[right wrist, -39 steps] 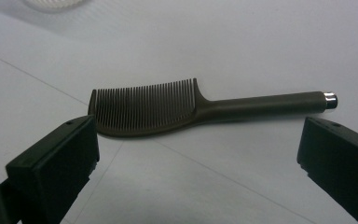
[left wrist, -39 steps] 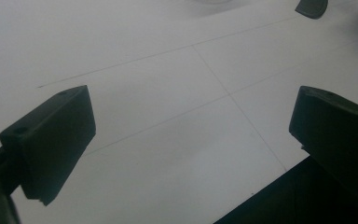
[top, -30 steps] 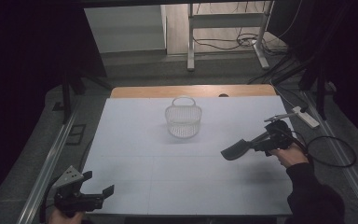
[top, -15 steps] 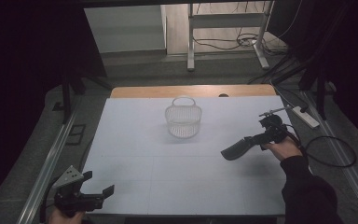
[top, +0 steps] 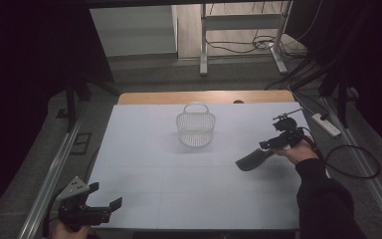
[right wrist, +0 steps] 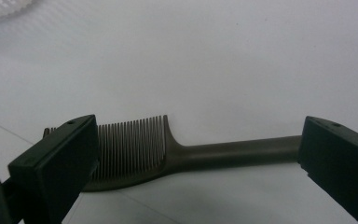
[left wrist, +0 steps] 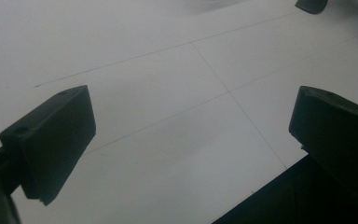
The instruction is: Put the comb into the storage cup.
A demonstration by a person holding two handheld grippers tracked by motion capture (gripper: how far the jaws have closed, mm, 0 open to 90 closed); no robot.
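The left claw is waiting wide open over the near corner of the table, well apart from the basket and to its left. The comb is lying flat on the table, to the right of the basket and nearer to the person. The right claw is hovering wide open across it, not gripping. I think it should be lowering straight and closing on the handle, so the teeth are staying free.
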